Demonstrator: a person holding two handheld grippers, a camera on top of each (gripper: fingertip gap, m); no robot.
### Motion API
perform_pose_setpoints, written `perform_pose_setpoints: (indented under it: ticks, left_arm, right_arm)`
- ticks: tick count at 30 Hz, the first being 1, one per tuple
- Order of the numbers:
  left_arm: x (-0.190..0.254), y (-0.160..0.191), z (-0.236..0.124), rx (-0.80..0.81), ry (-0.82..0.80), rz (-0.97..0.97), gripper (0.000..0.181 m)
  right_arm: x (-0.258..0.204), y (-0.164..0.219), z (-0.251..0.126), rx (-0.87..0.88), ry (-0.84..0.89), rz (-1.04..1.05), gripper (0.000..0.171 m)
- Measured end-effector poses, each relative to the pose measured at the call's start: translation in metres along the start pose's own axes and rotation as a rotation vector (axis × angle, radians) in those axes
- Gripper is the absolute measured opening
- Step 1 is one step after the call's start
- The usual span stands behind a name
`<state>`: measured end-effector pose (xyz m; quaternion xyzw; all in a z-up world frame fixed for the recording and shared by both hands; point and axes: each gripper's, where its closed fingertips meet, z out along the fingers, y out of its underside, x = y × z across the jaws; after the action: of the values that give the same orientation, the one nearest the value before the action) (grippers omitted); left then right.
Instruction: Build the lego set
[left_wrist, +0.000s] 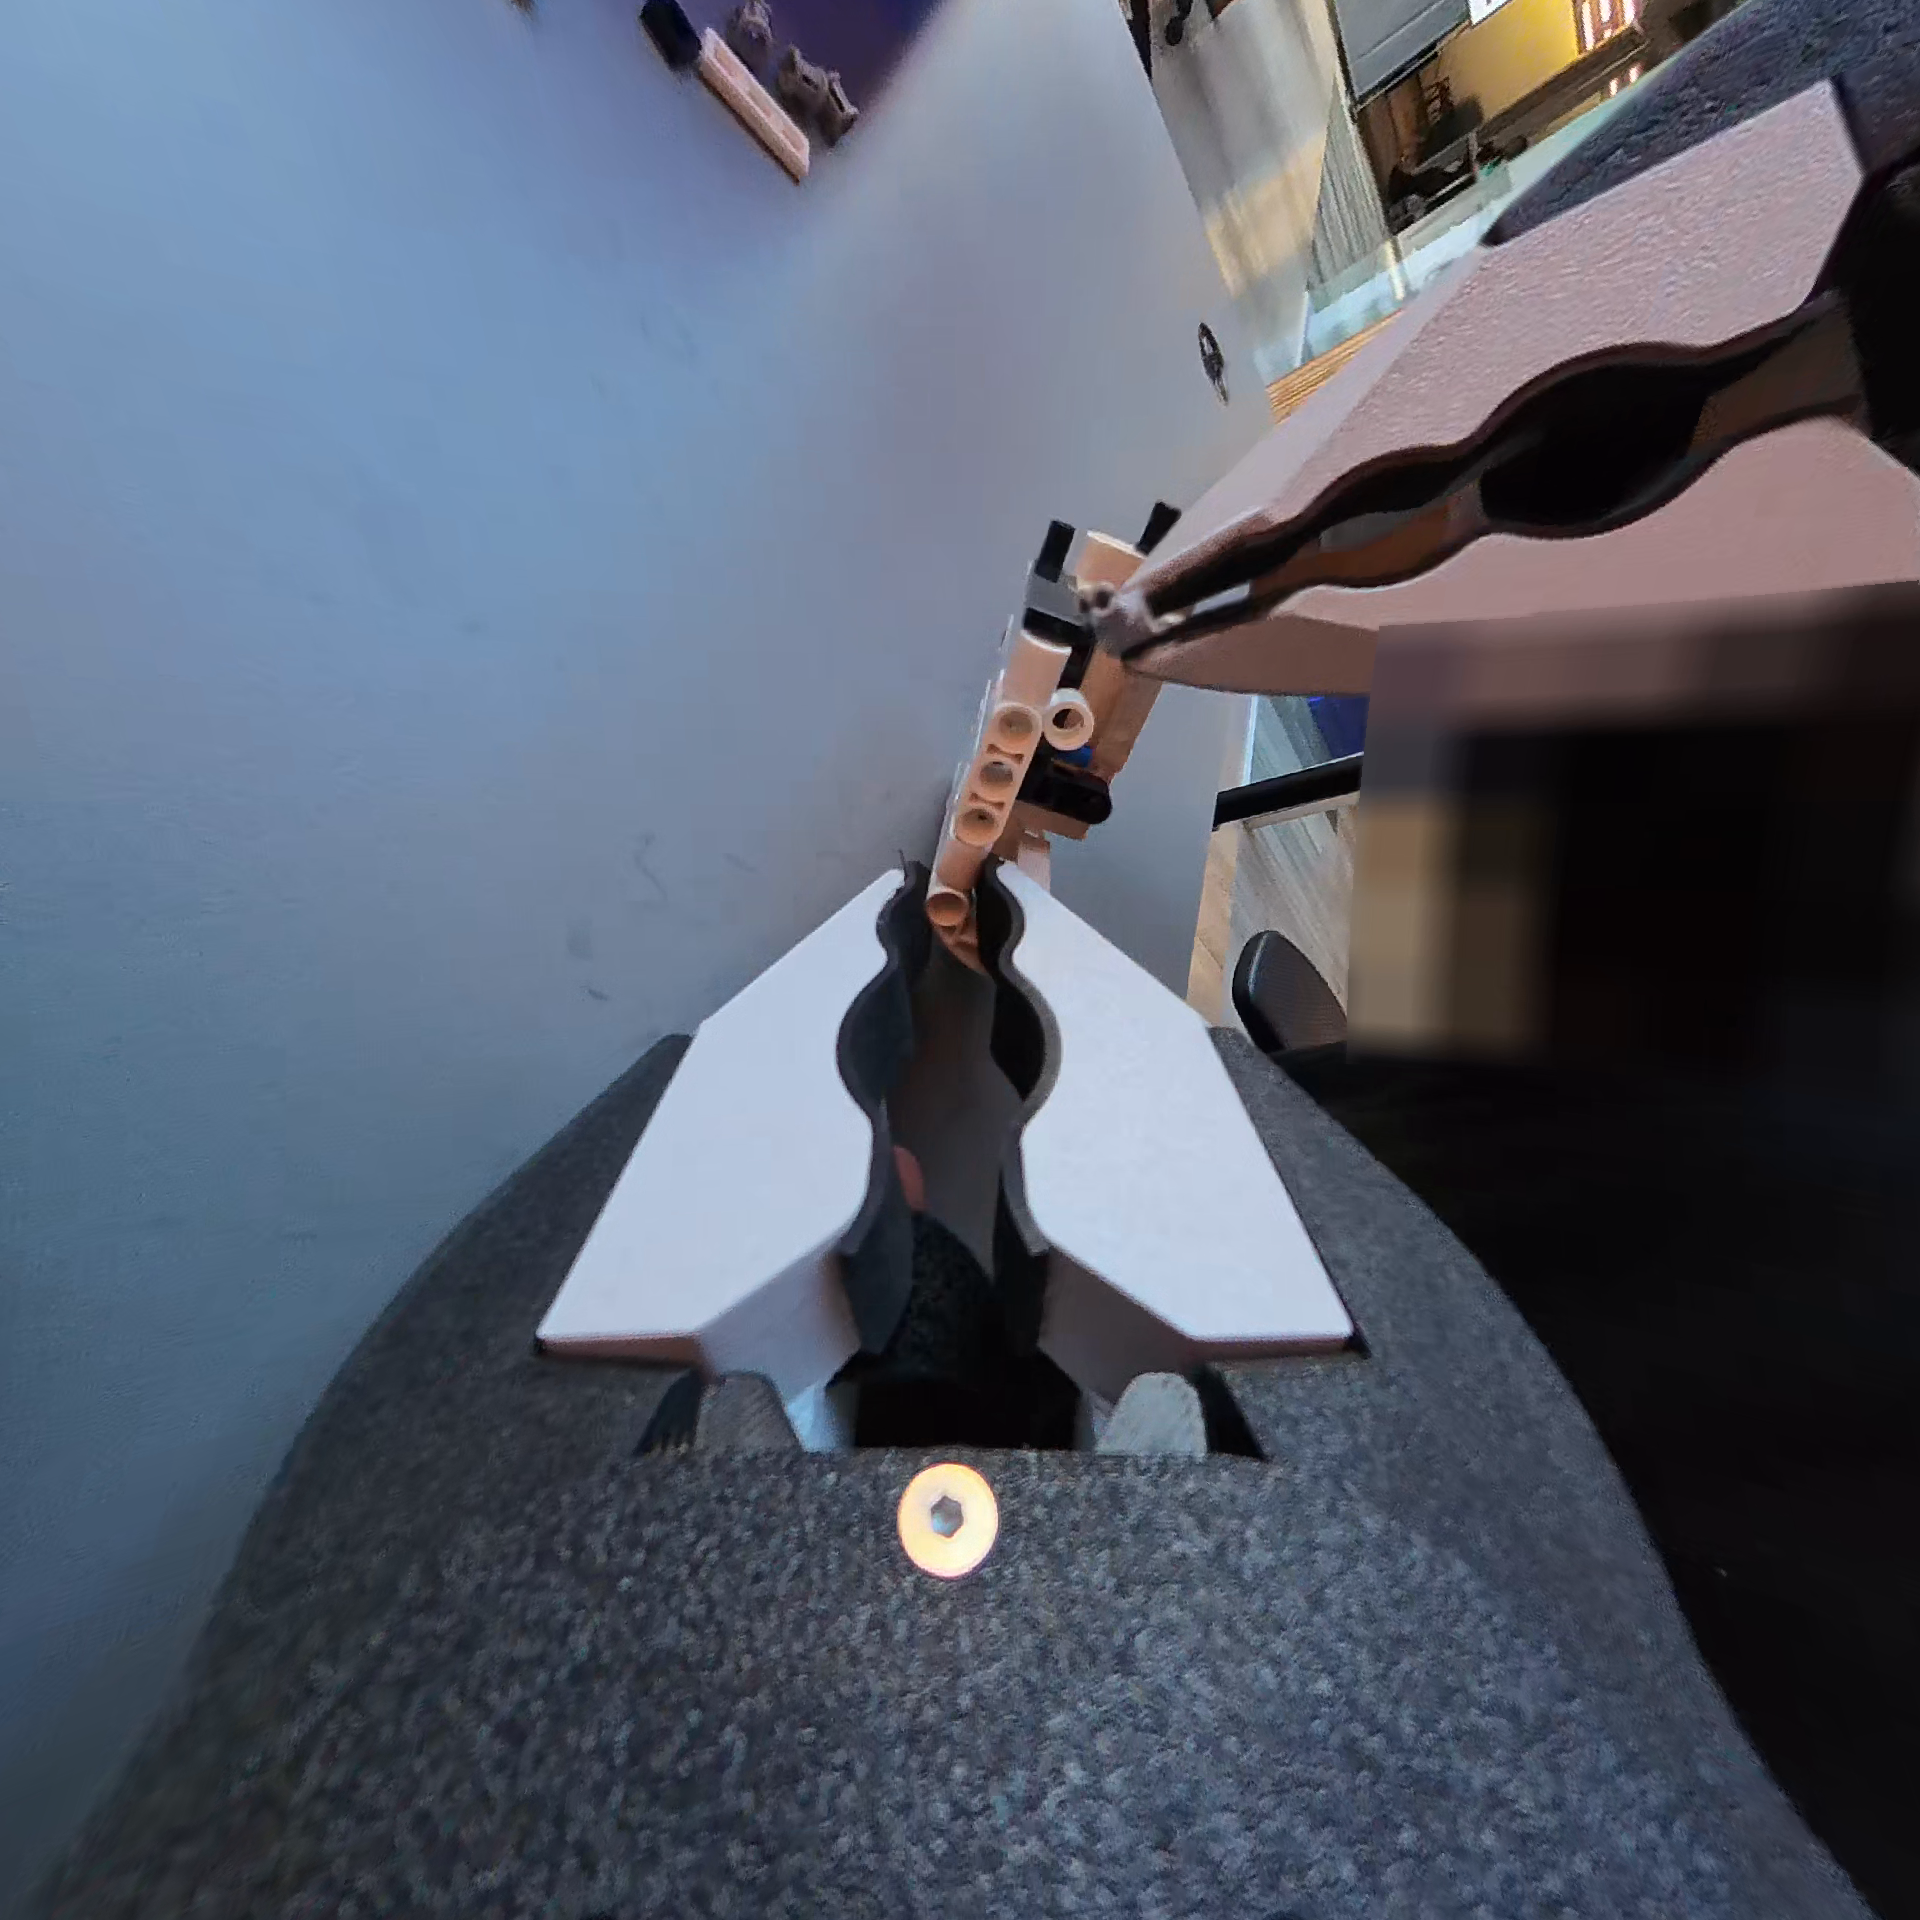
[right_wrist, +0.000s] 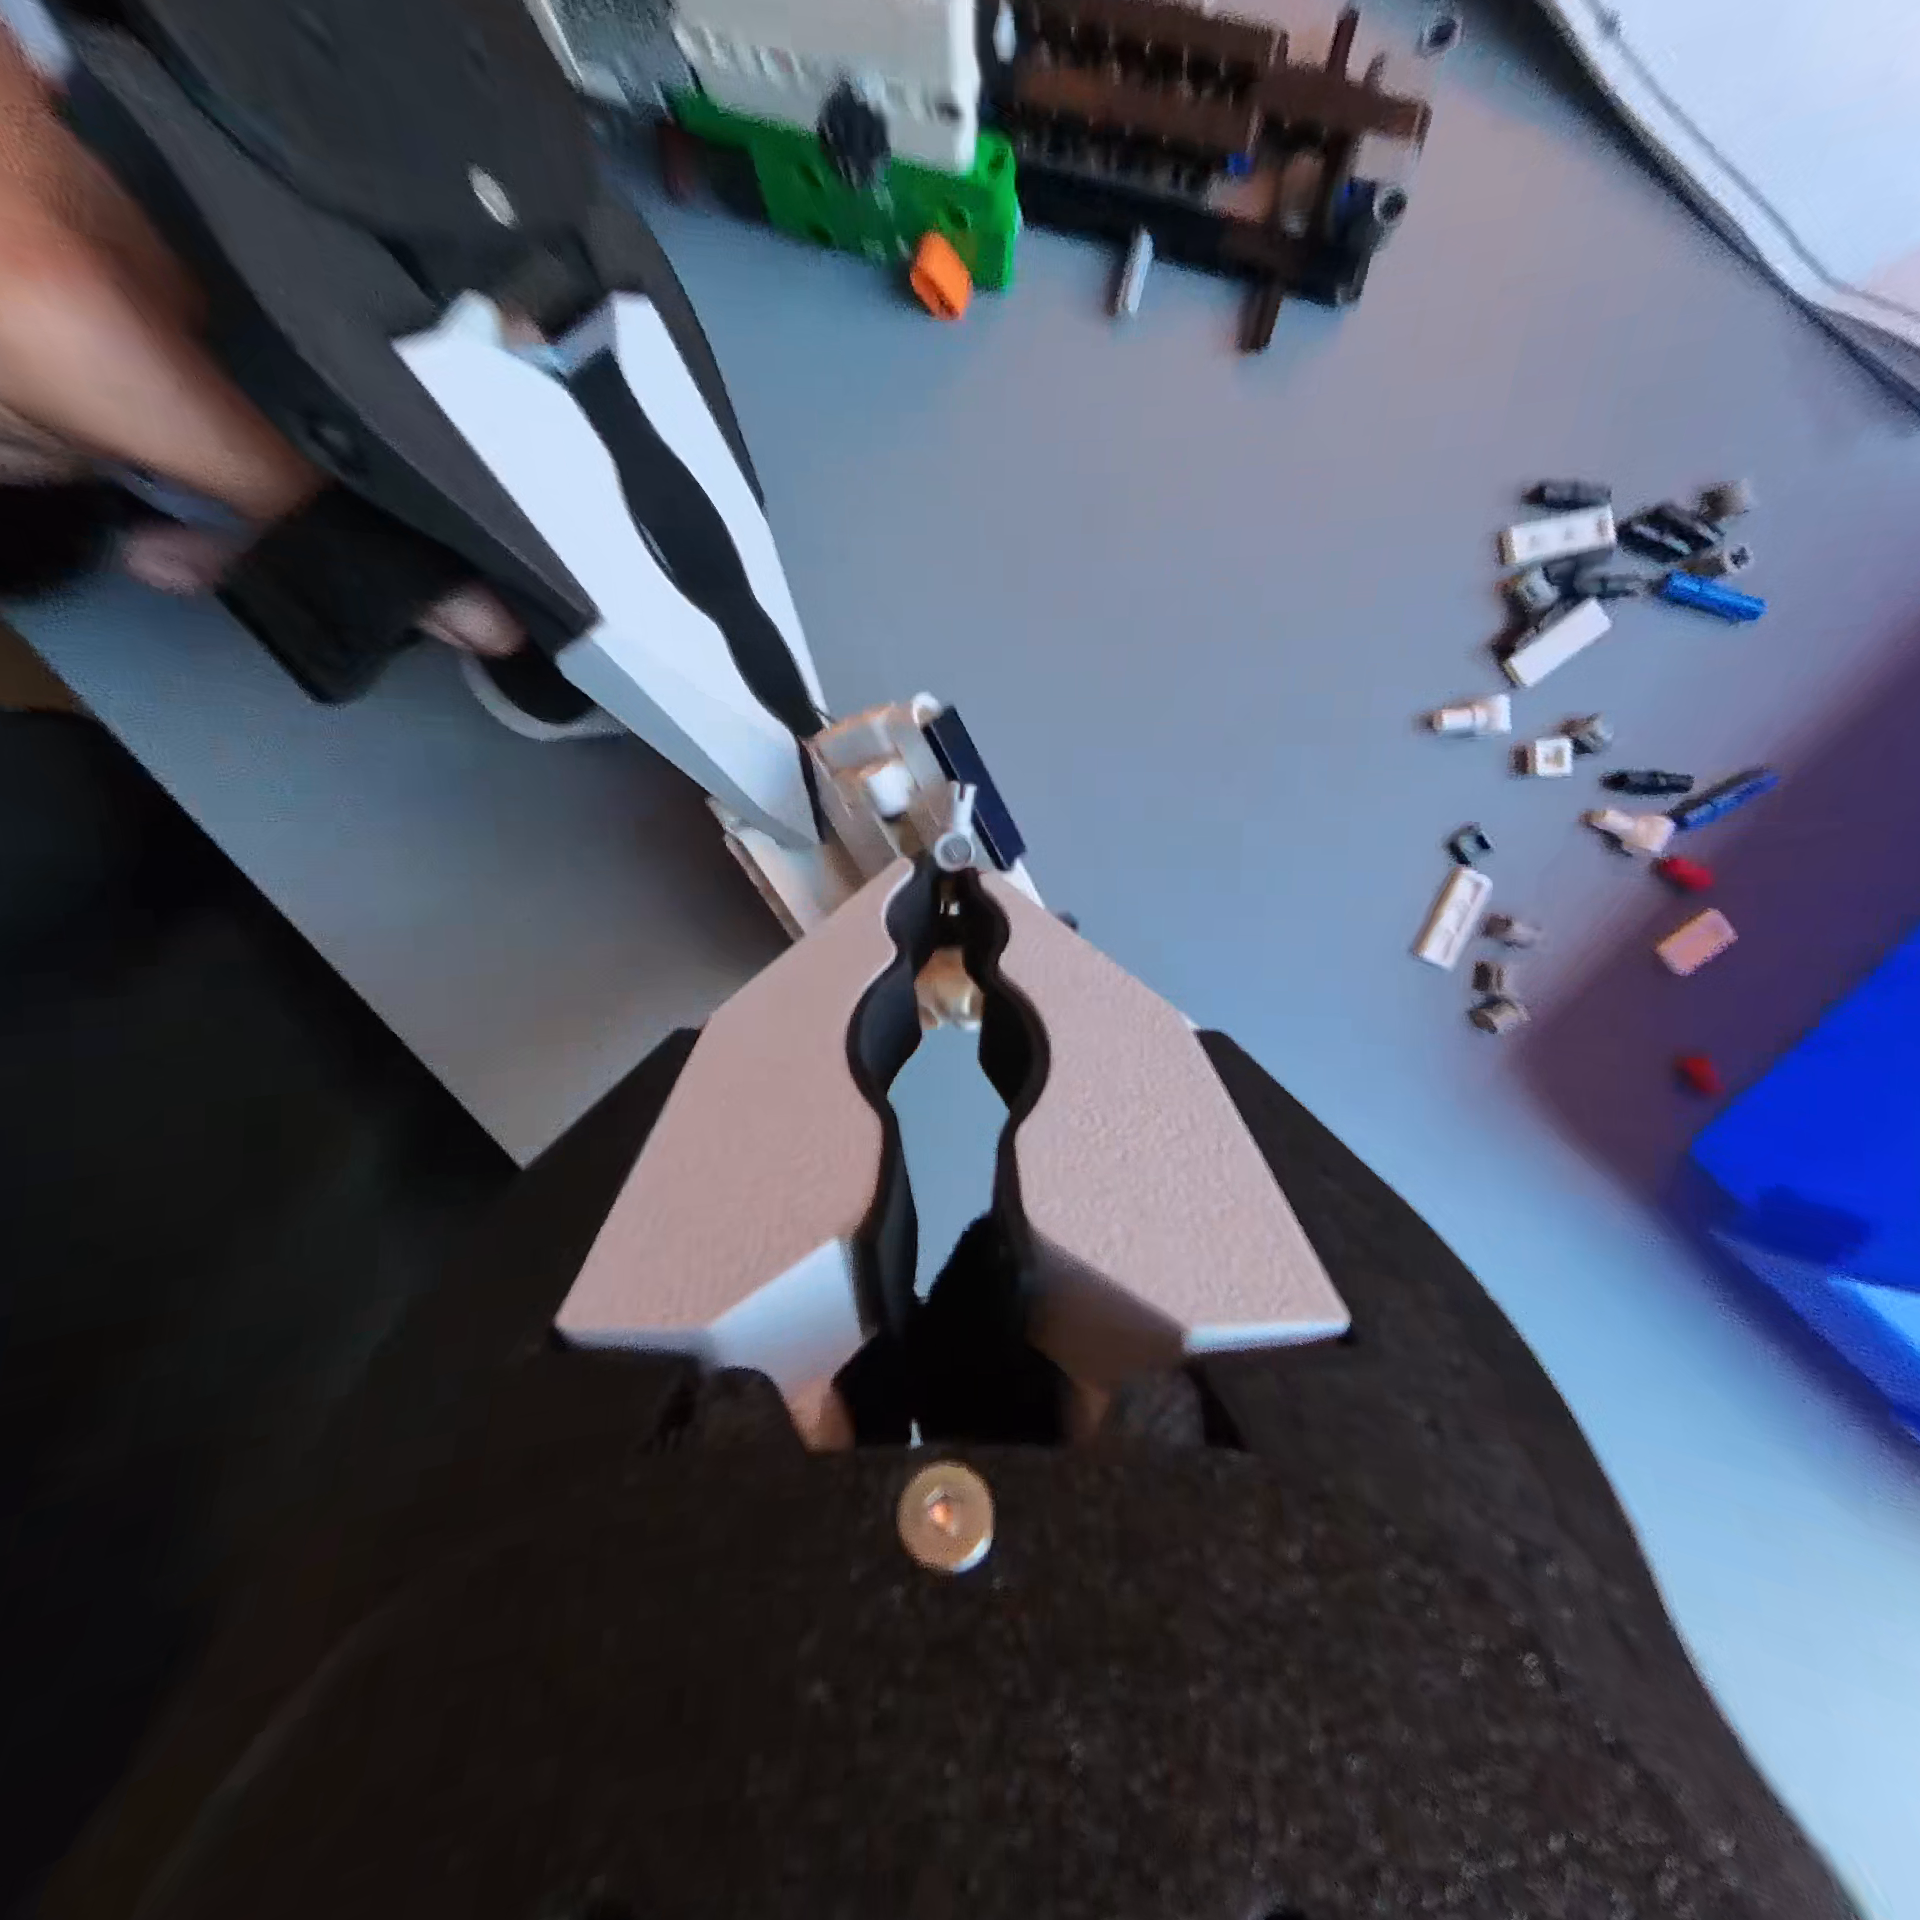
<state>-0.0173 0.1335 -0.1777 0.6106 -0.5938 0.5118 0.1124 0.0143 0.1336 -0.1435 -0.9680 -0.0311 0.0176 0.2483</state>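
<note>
My left gripper (left_wrist: 951, 883) is shut on the lower end of a small white and black lego assembly (left_wrist: 1023, 727), held in the air above the table. My right gripper (right_wrist: 948, 871) is shut on a small light grey lego piece (right_wrist: 954, 842) and holds it against the top of that assembly (right_wrist: 894, 769). In the left wrist view the right gripper (left_wrist: 1127, 613) comes in from the right with the grey piece (left_wrist: 1099, 601) at its tips. In the right wrist view the left gripper (right_wrist: 810, 748) comes in from the upper left, held by a person's hand (right_wrist: 125, 416).
Several loose lego parts (right_wrist: 1579, 707) lie scattered on the grey table (right_wrist: 1195, 520) to the right. A green, white and brown lego build (right_wrist: 997, 135) stands at the back. A blue box (right_wrist: 1829, 1174) sits at the right edge.
</note>
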Motion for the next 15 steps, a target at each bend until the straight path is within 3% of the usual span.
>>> perform_pose_setpoints:
  ticks: [1,7,11,15]
  left_arm:
    - [0.001,0.000,0.000,-0.003,0.011,-0.007,0.008]
    - [-0.002,0.001,-0.009,0.050,0.021,-0.119,0.008]
    - [-0.006,0.010,-0.025,0.127,-0.074,-0.092,0.009]
    - [-0.020,0.004,-0.054,0.288,-0.298,0.047,0.010]
  right_arm:
    - [-0.004,-0.006,-0.002,0.060,-0.043,0.013,0.003]
    - [0.007,-0.029,-0.036,0.494,-0.097,0.080,0.004]
    - [0.028,0.031,-0.002,0.304,-0.015,0.096,0.004]
    - [0.011,0.038,0.016,0.296,-0.024,-0.040,0.004]
